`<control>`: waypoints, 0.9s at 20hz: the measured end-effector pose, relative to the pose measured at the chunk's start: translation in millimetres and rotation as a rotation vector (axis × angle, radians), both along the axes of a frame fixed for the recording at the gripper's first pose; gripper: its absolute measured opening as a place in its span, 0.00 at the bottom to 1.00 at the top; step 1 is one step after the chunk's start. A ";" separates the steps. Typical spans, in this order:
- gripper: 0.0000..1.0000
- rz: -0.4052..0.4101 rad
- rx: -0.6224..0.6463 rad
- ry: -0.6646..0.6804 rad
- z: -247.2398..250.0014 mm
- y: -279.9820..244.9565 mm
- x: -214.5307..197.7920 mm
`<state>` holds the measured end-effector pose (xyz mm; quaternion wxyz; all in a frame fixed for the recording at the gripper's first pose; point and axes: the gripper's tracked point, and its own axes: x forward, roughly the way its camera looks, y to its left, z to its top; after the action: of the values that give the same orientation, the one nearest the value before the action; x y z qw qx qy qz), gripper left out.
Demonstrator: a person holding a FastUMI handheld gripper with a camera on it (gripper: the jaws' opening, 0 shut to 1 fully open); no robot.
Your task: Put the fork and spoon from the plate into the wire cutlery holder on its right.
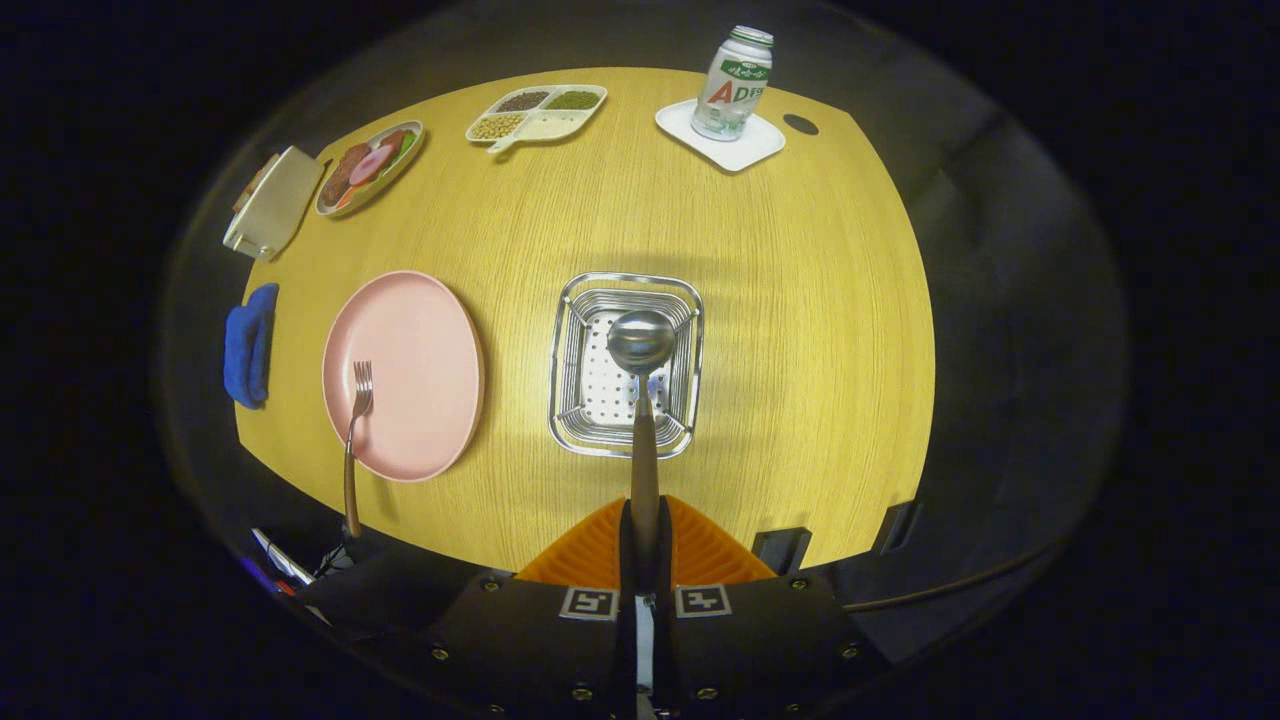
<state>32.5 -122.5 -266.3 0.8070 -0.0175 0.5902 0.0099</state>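
- My gripper (645, 545) is clenched on the handle of the shiny metal spoon (641, 345), both fingers pressing it.
- Spoon bowl hangs over the silver wire cutlery holder (566, 400), just ahead of my fingers.
- Round pink plate (420, 340) sits left of the holder on the yellow wooden table (780, 330).
- Wooden-handled metal fork (355, 430) lies on the plate, handle sticking out past the near rim.
- Blue cloth (250, 345) left of the plate; white bottle (732, 82) on a white square tray (735, 152) far beyond.
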 end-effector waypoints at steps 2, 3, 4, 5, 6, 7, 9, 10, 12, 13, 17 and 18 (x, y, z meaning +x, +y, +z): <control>0.06 0.001 -0.007 0.027 -0.8 -0.8 5.8; 0.06 0.004 -0.016 0.038 -2.3 -2.9 8.6; 0.06 0.005 -0.014 0.047 -2.7 -1.9 10.4; 0.06 0.002 -0.014 0.057 -4.2 -1.9 12.4; 0.06 0.000 -0.013 0.069 -4.8 -1.6 12.5; 0.07 -0.001 -0.009 0.078 -4.5 -0.9 11.8; 0.06 0.006 -0.014 0.101 -5.5 -2.9 10.6; 0.07 0.004 -0.011 0.112 -4.5 -2.9 11.1; 0.06 0.003 0.003 0.137 -2.9 -0.9 8.8; 0.06 0.000 0.014 0.143 -2.1 0.5 8.9; 0.07 -0.033 0.028 0.137 -7.0 -0.9 15.8; 0.10 -0.040 0.031 0.132 -4.8 -0.9 16.1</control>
<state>48.6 -123.4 -271.1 0.7666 0.0073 0.6420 0.0042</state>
